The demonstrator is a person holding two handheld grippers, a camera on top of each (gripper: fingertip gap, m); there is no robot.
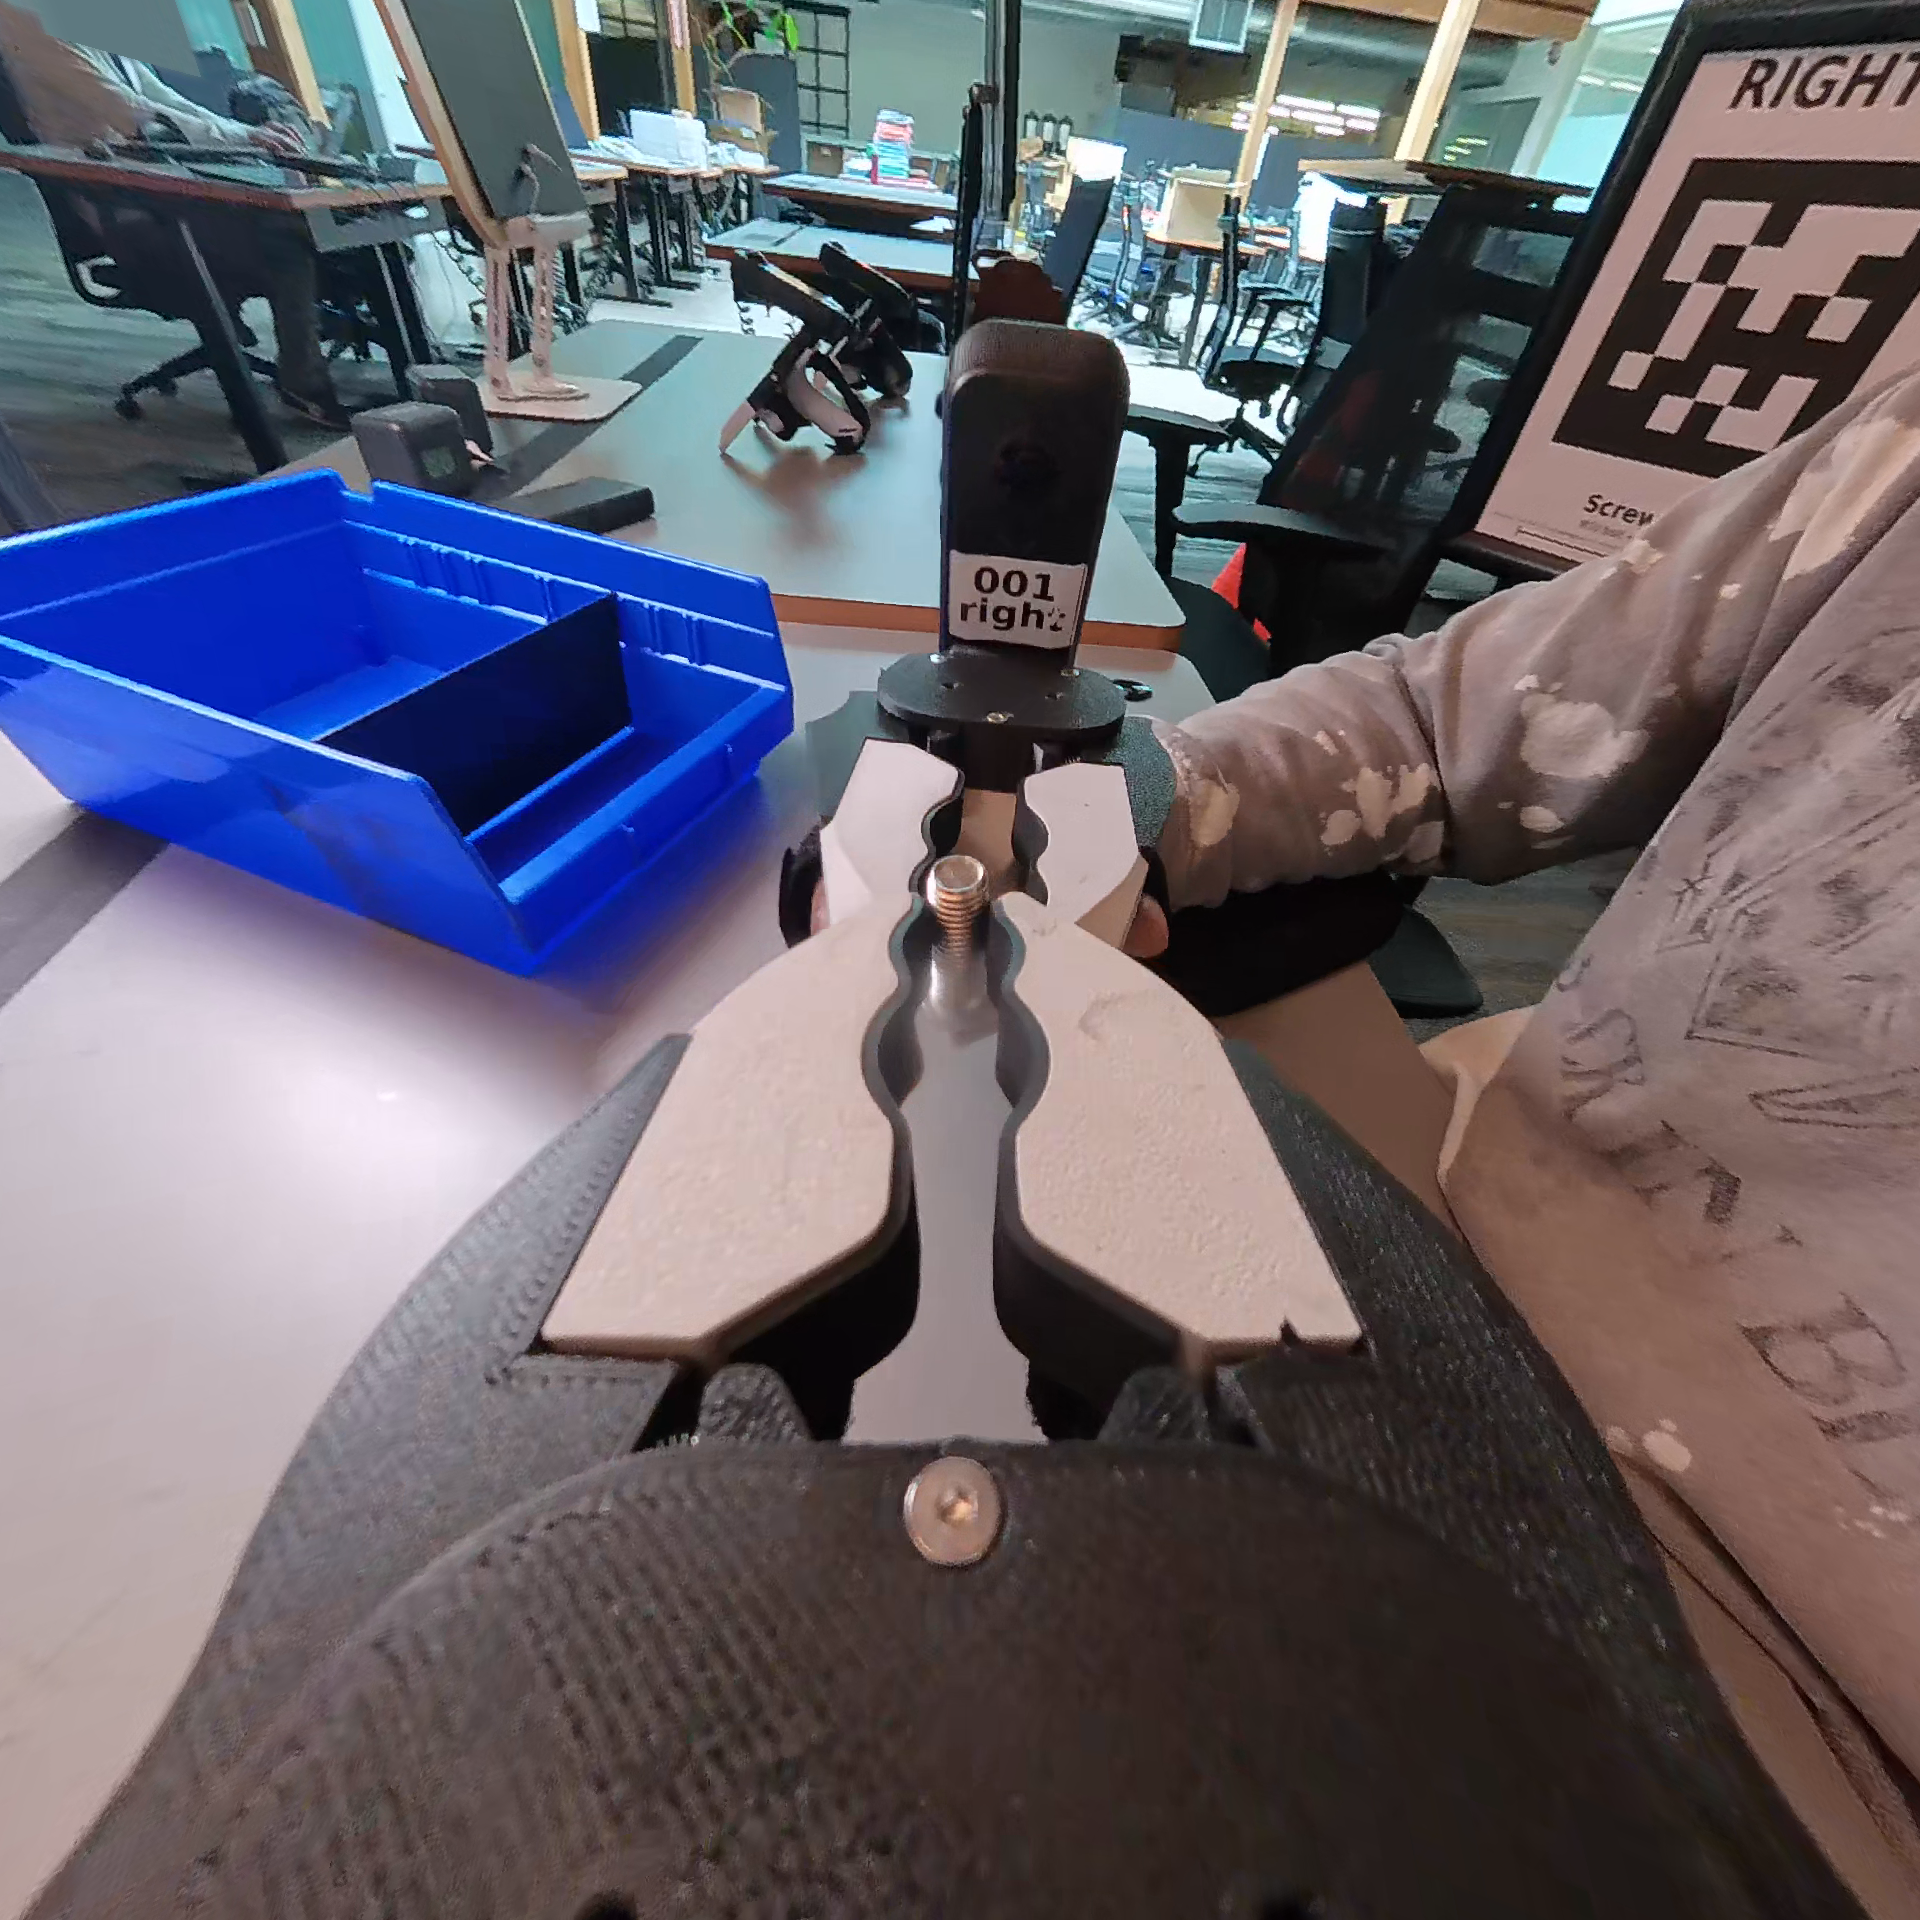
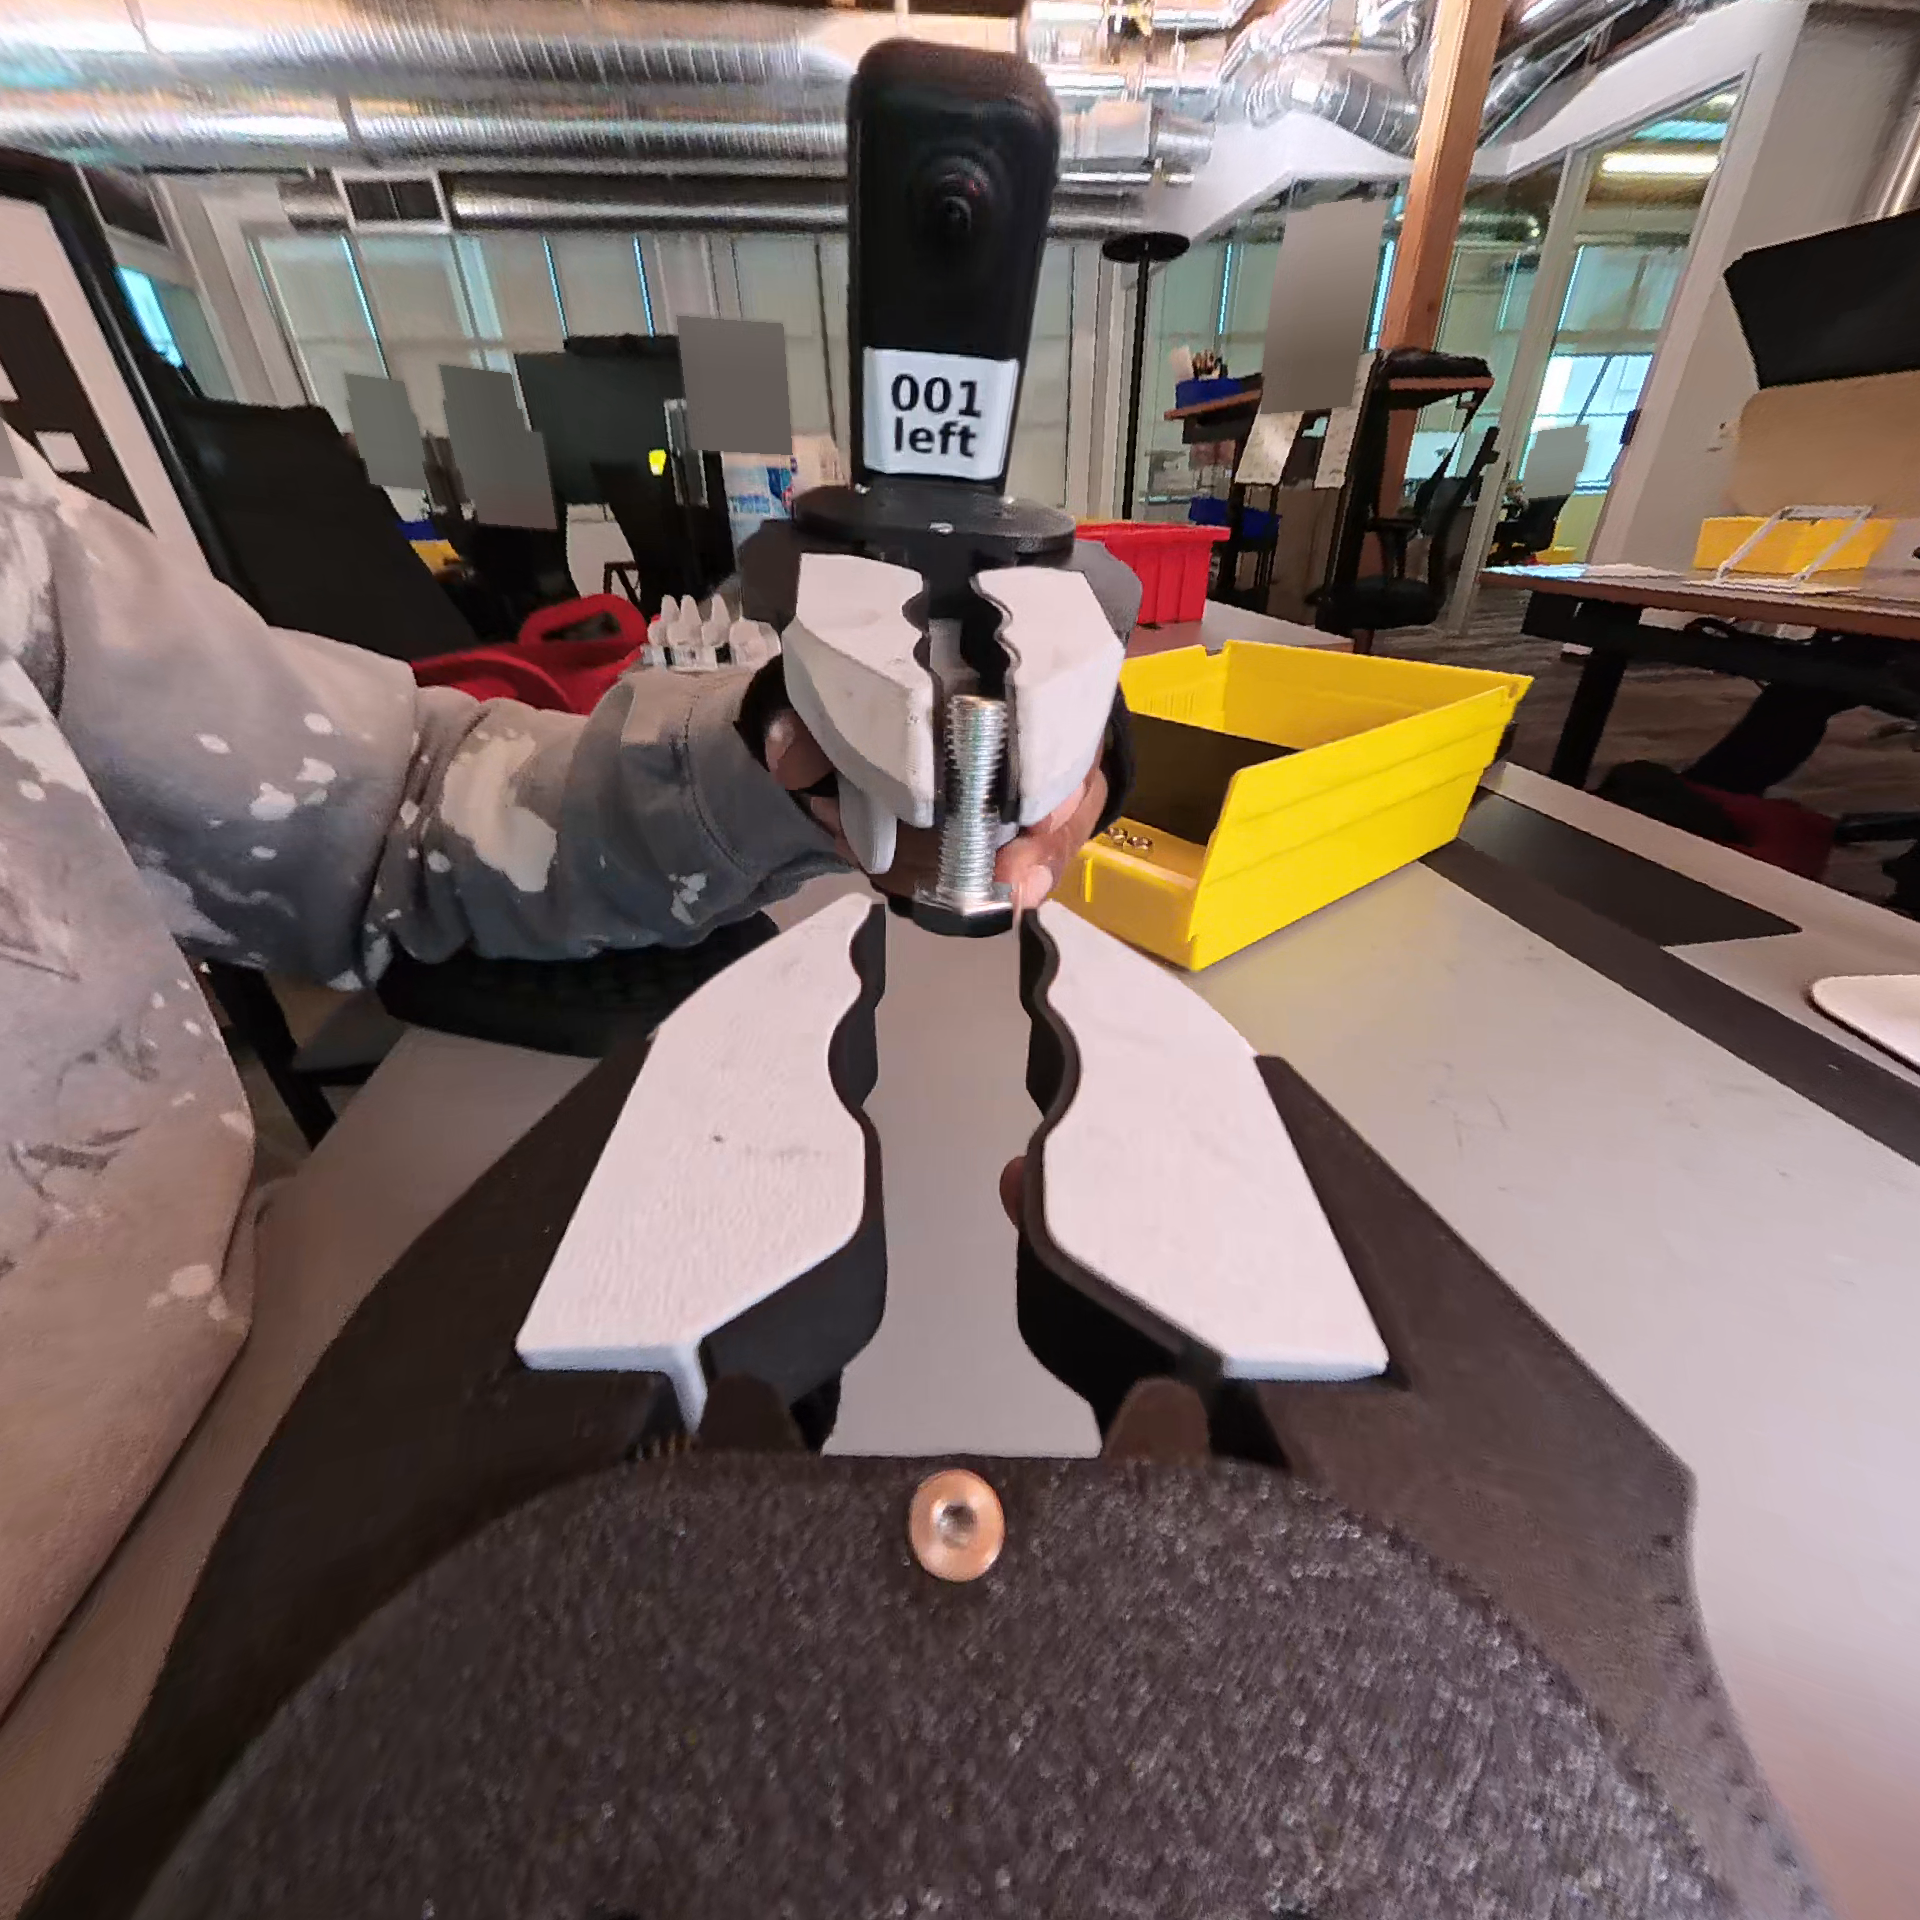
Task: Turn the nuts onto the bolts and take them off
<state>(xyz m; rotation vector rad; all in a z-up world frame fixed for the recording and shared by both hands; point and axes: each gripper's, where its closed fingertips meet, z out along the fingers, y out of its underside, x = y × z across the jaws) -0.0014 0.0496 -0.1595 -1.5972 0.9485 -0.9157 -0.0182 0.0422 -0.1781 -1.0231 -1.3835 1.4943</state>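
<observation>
The left tool [image 1: 956, 935] is clamped on a silver bolt [image 1: 954, 920], whose threaded end points at the facing right tool [image 1: 987, 821], long axis running along the fingers. From the right wrist view the bolt [image 2: 974, 805] stands upright, hex head lowest, just past the right tool [image 2: 951, 920], whose fingers stand apart, holding nothing. Only the left view shows the blue bin [image 1: 416, 696] on the tabletop [image 1: 260, 1143]; only the right shows the yellow bin [image 2: 1299, 790], small nuts [image 2: 1130, 836] inside.

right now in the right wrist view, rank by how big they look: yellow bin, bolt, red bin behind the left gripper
1. yellow bin
2. red bin, partly hidden and farther off, so unsure
3. bolt, held in the left gripper
</observation>
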